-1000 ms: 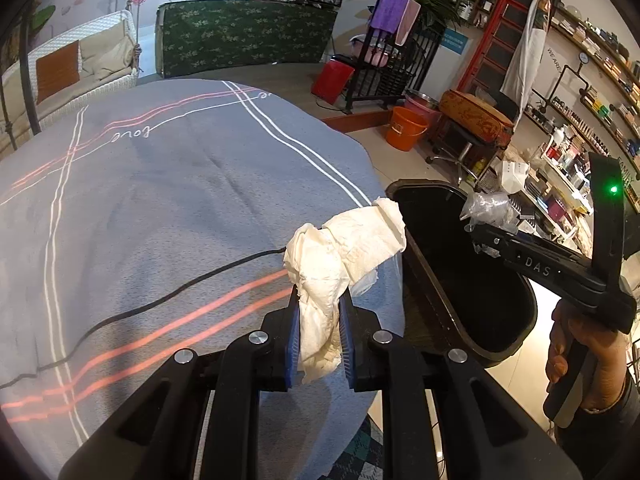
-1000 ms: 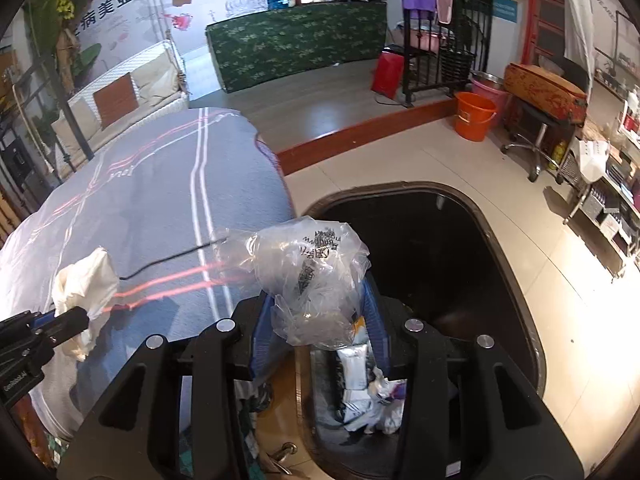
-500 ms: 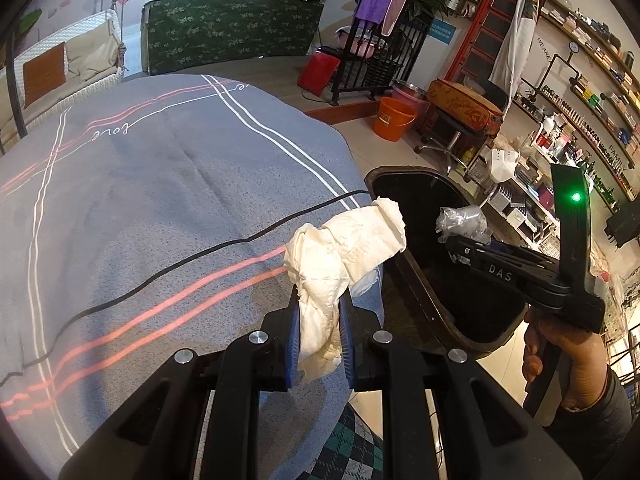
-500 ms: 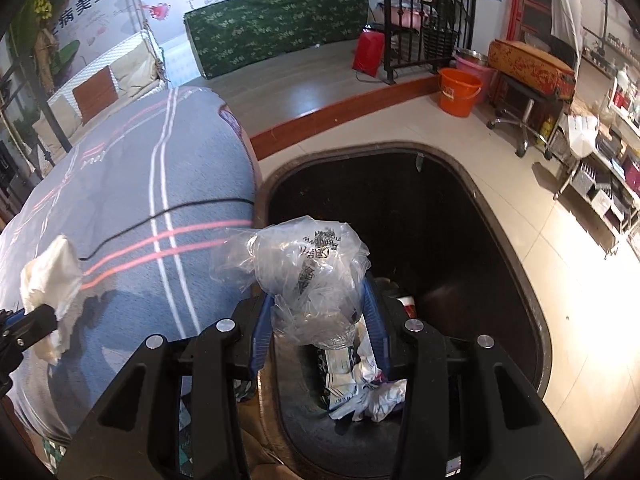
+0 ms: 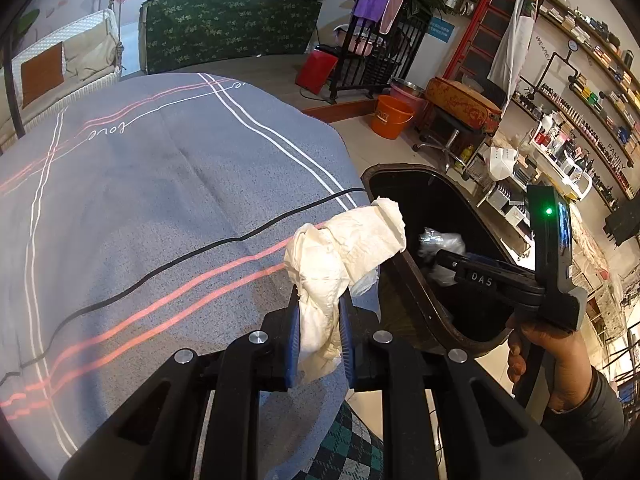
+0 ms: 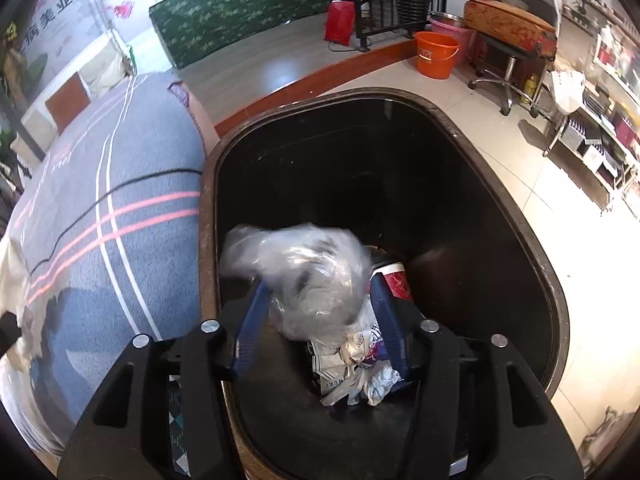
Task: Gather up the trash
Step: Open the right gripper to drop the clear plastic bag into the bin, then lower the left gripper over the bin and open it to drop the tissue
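My left gripper (image 5: pixel 320 300) is shut on a crumpled white paper towel (image 5: pixel 344 240), held above the edge of the grey striped tablecloth (image 5: pixel 160 200) beside the dark trash bin (image 5: pixel 400 188). Over the open bin (image 6: pixel 206 240), my right gripper (image 6: pixel 318 296) points down into it and its jaws are opening. A crumpled clear plastic bag (image 6: pixel 304 264) lies blurred between the blue pads (image 6: pixel 256 304), no longer squeezed. In the left wrist view the right gripper (image 5: pixel 438 256) reaches over the bin with the bag (image 5: pixel 440 240) at its tip.
Crumpled wrappers (image 6: pixel 360 360) and a red and white can (image 6: pixel 396 280) lie at the bin's bottom. A hand (image 5: pixel 548 352) holds the right gripper's handle. An orange bucket (image 5: pixel 390 116), a stool (image 6: pixel 508 68) and stocked shelves (image 5: pixel 580 120) stand on the tiled floor beyond.
The right gripper has sunk lower over the bin and its jaws have spread, loosening the plastic bag. The left gripper still holds the paper towel in about the same place.
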### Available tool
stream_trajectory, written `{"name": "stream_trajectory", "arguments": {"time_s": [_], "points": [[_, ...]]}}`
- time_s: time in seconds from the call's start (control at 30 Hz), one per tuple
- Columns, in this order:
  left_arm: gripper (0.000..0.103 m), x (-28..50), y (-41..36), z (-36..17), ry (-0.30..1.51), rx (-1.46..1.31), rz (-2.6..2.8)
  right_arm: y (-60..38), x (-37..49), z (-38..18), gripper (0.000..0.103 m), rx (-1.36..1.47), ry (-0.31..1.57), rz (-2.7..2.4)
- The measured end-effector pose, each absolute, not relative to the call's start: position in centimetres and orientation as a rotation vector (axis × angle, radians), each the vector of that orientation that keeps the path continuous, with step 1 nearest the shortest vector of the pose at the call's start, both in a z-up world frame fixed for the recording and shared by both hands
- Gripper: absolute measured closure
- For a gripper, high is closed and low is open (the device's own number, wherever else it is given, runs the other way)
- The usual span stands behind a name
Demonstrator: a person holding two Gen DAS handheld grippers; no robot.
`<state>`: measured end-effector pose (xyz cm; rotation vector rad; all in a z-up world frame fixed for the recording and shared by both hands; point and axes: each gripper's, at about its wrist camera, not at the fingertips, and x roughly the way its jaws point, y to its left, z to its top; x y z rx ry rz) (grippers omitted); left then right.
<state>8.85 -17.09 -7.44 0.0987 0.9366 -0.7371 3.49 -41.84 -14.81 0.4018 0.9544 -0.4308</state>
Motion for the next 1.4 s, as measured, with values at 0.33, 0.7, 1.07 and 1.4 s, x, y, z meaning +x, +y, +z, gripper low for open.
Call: {"name": "stream_trajectory", "arguments": {"time_s": [0.33,0.7,1.07,1.4], "points": [[0.085,8.5,-18.2,-7.3,0.939,0.104,-0.771,-41.4,3.0,-12.5,0.043,0.378,0.873,-0.443],[0.085,6.6,-23.1,-6.3,0.899,0.156,-0.887,-42.9,1.0,-9.6,0.037,0.374,0.782,-0.517],[0.085,4.7,-30.3,-7.5,0.906,0.304,-0.998,-46.0,-1.9,-8.2,0.026,0.417,0.712,-0.614],[0.085,3.7,-36.1,-10.0,0.944,0.438,-1.028,-48.6,-4.1,-8.4,0.024,0.457,0.692,-0.686]]}}
